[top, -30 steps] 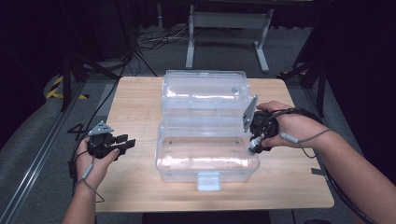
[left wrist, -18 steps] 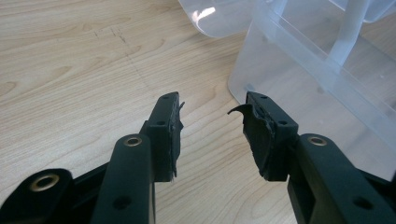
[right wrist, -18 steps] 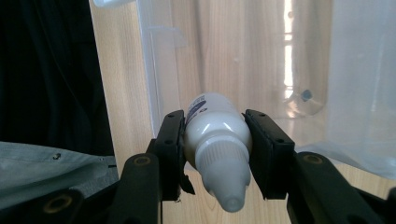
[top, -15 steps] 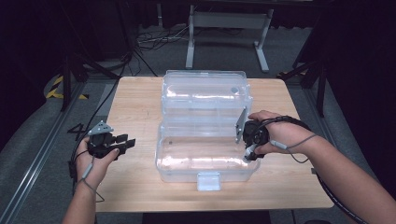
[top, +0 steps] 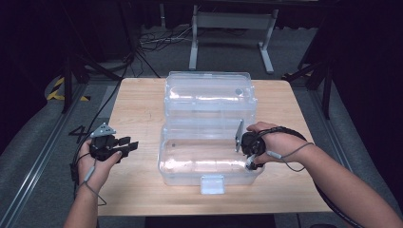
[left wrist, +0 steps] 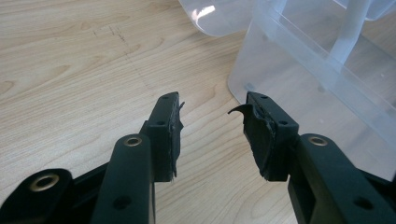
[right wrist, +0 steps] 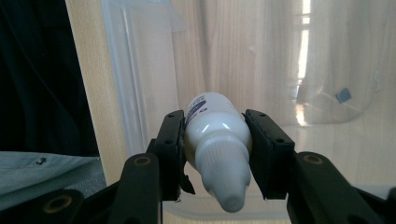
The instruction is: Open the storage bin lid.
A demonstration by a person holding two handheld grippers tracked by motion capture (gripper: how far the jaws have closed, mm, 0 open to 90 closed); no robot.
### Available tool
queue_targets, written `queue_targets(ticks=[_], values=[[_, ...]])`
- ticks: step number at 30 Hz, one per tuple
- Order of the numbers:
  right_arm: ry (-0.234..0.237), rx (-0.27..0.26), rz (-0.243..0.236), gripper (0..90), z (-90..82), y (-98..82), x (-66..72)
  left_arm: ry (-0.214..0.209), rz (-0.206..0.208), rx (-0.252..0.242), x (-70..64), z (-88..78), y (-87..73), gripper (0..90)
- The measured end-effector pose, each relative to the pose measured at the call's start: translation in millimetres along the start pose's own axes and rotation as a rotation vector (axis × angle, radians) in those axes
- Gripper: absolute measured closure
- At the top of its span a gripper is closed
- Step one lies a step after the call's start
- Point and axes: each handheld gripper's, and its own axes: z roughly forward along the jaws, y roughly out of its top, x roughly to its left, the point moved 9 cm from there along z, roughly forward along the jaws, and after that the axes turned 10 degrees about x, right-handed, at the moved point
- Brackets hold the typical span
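Bottle: small white dropper bottle (right wrist: 215, 144) clamped across its body by the right hand-held gripper (right wrist: 215, 154), capped nozzle pointing back toward the camera, hanging over the right end of the clear plastic box (top: 209, 161).
Left hand-held gripper: (top: 124, 146) jaws standing moderately apart with nothing between them, parked over bare bench (top: 138, 104) left of the box, apart from its wall.
Slip risk: smooth rounded bottle body held only by two flat pads; likely to squirt out or tip if squeezed unevenly or knocked on the rim.
Rim risk: right wall of the box close under the gripper in the high view; catching a jaw on that edge could drag or tilt the light box, since nothing steadies it.
Drop risk: release too far right of the box could send the bottle onto the bench edge, which lies near the right wall.
Lid: hinged open (top: 209, 92) behind the box, lying flat on the bench; no obstacle above the box opening.
Open room: whole box interior looks free; broad bare bench left of the box, narrower strip in front by the latch (top: 212, 183).
Worn pads: torn rubber on the left gripper's pads (left wrist: 259, 130), weaker grip there if used for steadying.
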Motion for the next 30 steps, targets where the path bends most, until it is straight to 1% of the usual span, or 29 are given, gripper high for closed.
queue_targets(ticks=[6, 7, 10, 11, 17, 18, 21, 23, 24, 29, 30], values=[[-0.001, 0.015, -0.001, 60.1, 7.7, 0.6, -2.5, 0.000, 0.001, -0.002, 0.6, -0.1, -0.2, 57.2], [-0.003, 0.009, -0.001, 60.1, 9.5, 1.1, -3.4, 0.000, 0.000, -0.002, 0.4, -0.2, -0.2, 57.2], [-0.009, 0.024, -0.004, 60.1, 12.7, 0.0, -5.5, 0.002, 0.002, -0.003, 1.0, -0.7, -0.1, 57.2], [-0.007, 0.018, 0.002, 60.1, 14.2, 0.5, -5.2, 0.002, 0.002, -0.003, 1.0, -0.7, 0.0, 57.2], [-0.002, 0.021, -0.003, 60.1, 18.8, 1.2, -4.8, 0.001, 0.002, 0.001, 0.2, 0.4, -0.1, 57.2], [0.000, 0.015, 0.003, 60.1, 20.2, 2.0, -4.4, 0.000, 0.002, 0.002, 0.1, 0.5, -0.1, 57.2], [-0.002, 0.039, 0.003, 60.1, 23.8, 1.2, -4.7, 0.001, 0.002, 0.001, 0.5, 0.2, -0.1, 57.2], [0.004, 0.029, 0.006, 60.1, 26.0, 2.4, -4.2, 0.001, 0.002, 0.000, 0.7, 0.2, -0.1, 57.2], [0.001, 0.037, 0.003, 60.1, 26.3, 2.0, -4.8, 0.000, 0.002, 0.001, 0.5, 0.3, -0.2, 57.2], [0.014, 0.030, 0.012, 60.1, 29.7, 3.3, -3.9, 0.000, 0.001, 0.001, 0.4, 0.3, -0.1, 57.2], [0.010, 0.037, 0.004, 60.0, 30.2, 2.9, -4.7, 0.001, 0.002, 0.001, 0.5, 0.2, 0.0, 57.2]])
